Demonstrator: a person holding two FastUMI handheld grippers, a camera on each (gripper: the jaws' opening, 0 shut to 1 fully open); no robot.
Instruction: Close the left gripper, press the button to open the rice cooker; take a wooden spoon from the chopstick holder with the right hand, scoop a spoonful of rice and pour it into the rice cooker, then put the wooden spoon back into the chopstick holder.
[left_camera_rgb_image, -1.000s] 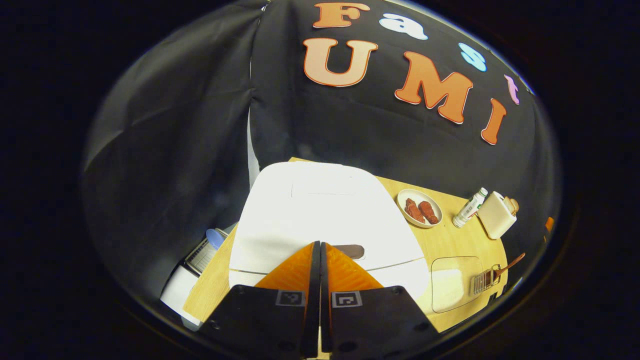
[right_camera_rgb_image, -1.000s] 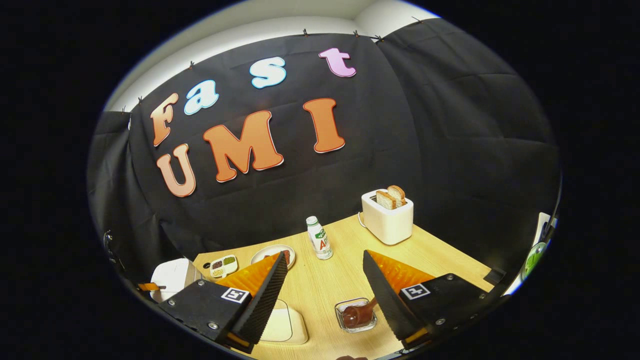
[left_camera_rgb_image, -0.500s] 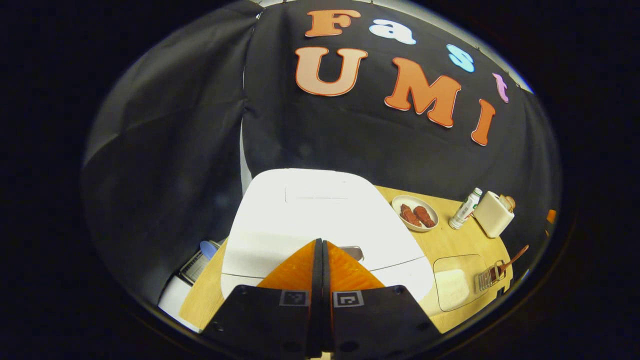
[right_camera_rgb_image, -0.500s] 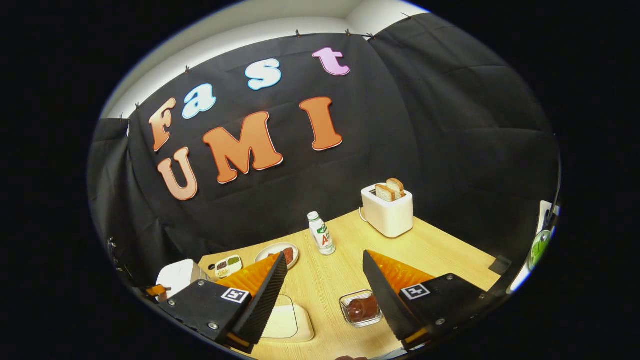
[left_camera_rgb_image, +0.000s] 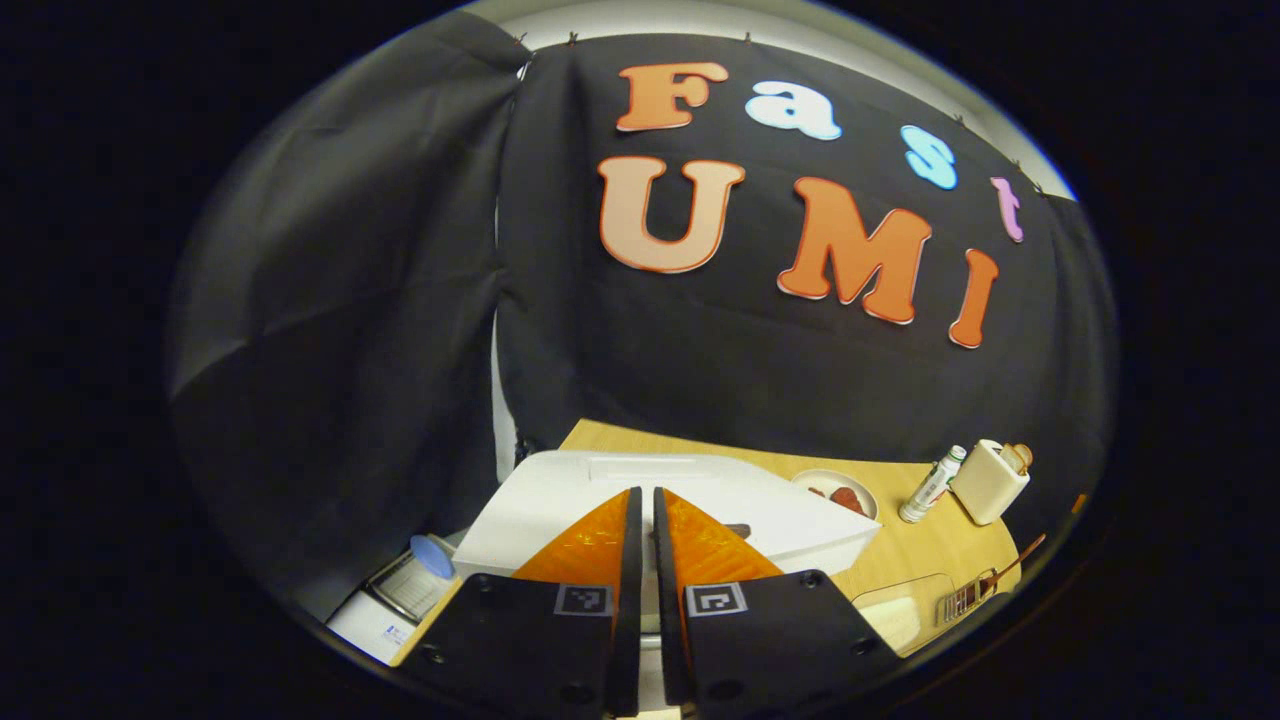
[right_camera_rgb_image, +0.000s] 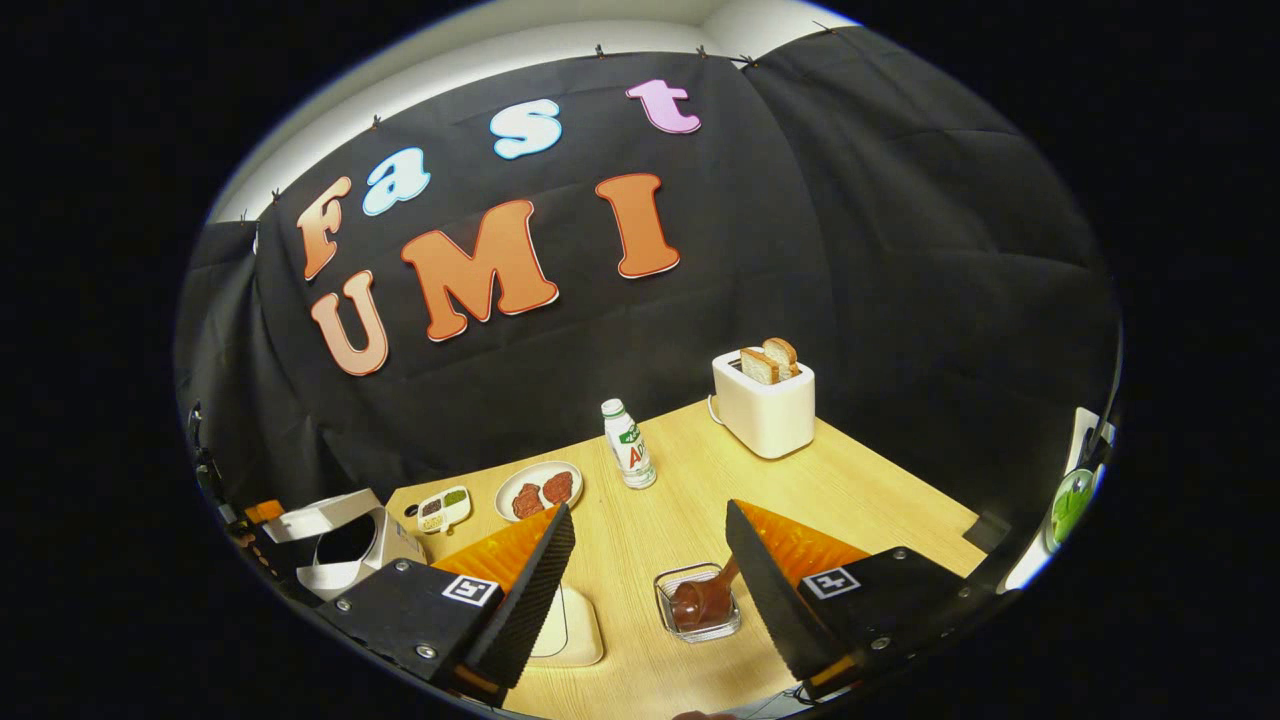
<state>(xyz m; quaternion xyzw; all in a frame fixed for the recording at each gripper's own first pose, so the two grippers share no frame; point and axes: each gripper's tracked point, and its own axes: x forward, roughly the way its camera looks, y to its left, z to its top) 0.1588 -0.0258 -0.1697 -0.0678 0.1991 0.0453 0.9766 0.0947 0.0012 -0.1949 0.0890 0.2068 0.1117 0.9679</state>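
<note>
Right gripper view shows the white rice cooker (right_camera_rgb_image: 340, 545) lid raised, left gripper (left_camera_rgb_image: 641, 500) nearly closed above it, right gripper (right_camera_rgb_image: 650, 525) wide and empty, brown wooden spoon (right_camera_rgb_image: 700, 600) untaken right of the cooker.

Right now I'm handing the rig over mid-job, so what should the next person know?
Left gripper: shut, holding nothing, over the rice cooker, whose lid has popped up, so the button step looks done.
Right gripper: open, empty, above the chopstick holder, where the wooden spoon sits.
The rice container lies left of the holder.
Left: grasp spoon, scoop rice, pour into cooker, return spoon.
</note>
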